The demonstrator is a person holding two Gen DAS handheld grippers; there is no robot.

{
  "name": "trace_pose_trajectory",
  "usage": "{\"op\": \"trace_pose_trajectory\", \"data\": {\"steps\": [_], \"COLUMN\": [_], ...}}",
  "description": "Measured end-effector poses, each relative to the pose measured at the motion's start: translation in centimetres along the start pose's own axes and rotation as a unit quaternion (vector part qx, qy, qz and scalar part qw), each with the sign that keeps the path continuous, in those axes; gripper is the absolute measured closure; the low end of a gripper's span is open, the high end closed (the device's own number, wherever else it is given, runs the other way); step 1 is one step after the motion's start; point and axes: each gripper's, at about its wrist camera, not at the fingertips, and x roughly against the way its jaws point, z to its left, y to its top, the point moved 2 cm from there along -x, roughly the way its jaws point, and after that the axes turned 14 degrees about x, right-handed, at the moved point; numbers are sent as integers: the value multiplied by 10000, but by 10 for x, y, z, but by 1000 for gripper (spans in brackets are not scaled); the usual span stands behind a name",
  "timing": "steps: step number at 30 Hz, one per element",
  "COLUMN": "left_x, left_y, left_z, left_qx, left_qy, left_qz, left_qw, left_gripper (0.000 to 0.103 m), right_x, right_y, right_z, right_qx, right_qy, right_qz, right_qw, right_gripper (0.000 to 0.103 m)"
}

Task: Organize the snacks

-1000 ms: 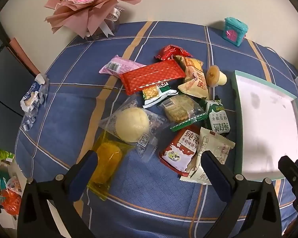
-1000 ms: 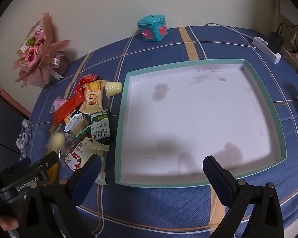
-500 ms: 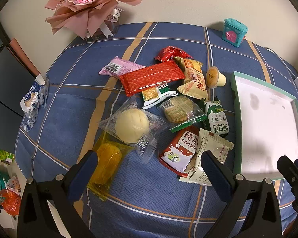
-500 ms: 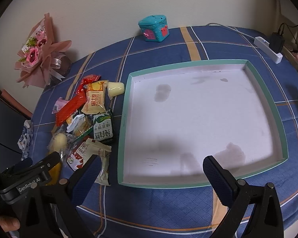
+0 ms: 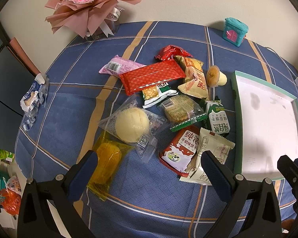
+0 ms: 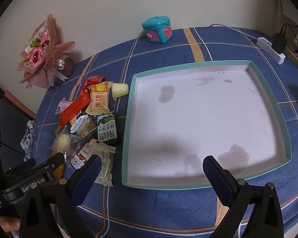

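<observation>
A heap of wrapped snacks lies on the blue checked tablecloth: a bun in clear wrap [image 5: 132,127], a yellow packet [image 5: 107,158], a long red packet [image 5: 153,77], a green biscuit pack [image 5: 218,119], a red-and-white milk packet [image 5: 182,148] and a jelly cup [image 5: 215,77]. My left gripper [image 5: 149,168] hovers open above the heap's near edge. To the right sits a white tray with a teal rim [image 6: 268,97], nothing in it. My right gripper [image 6: 152,170] stands open over the tray's near rim. The same heap [image 6: 93,119] lies left of the tray.
A pink flower bouquet [image 5: 89,6] and a teal toy house [image 6: 158,29] stand by the wall. A blue-white wrapper [image 5: 33,97] lies at the table's left edge. A white power strip with a black plug [image 6: 272,47] sits far right.
Both views have drifted slightly; the tray sits a little further right in each view. No snack has moved, and both grippers stay open.
</observation>
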Motion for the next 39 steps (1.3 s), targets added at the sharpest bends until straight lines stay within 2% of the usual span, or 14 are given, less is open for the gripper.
{"op": "trace_pose_trajectory", "data": {"steps": [9, 39], "left_x": [0, -1], "left_y": [0, -1], "left_z": [0, 0], "left_qx": [-5, 2], "left_qy": [-1, 2], "left_qz": [-2, 3], "left_qw": [10000, 10000], "left_gripper": [0, 0], "right_x": [0, -3], "right_y": [0, -2], "right_z": [-1, 1], "right_qx": [75, 128], "right_qy": [-171, -187], "right_qz": [20, 109], "right_qw": [9998, 9997], "right_gripper": [0, 0]}}
